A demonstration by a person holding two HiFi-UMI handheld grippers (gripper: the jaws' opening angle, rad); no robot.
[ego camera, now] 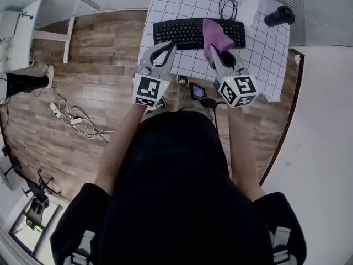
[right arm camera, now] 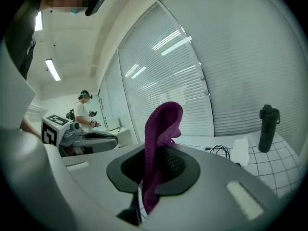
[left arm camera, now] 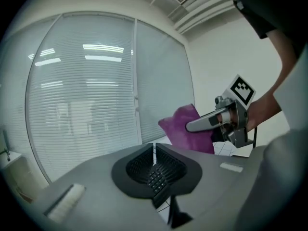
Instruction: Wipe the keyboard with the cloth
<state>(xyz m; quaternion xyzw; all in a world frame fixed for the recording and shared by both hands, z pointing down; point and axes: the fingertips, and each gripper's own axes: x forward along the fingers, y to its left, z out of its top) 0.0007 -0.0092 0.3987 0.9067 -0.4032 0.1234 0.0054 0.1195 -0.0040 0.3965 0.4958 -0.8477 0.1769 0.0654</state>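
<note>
Over the right half of the keyboard (ego camera: pixel 182 33), as the head view frames it, the purple cloth (ego camera: pixel 214 35) is pinched in the right tool (ego camera: pixel 213 53). Its jaws are clamped on a fold, with one end standing up past them and the other trailing below. The keyboard lies on the white gridded table (ego camera: pixel 267 54), its long axis running side to side across the person's front. It sits ahead of and below both tools, which point nearly level rather than down at the keys. The cloth looks lifted clear of the keys, though no view settles that. The left tool (ego camera: pixel 169 47) hovers over the keyboard's near edge, left of the cloth, with its jaws drawn together on nothing. The right hand is the better placed. Wiping probably calls for tipping that tool downward until the trailing end meets the keys, then dragging it along the keyboard's length toward its left end.
</note>
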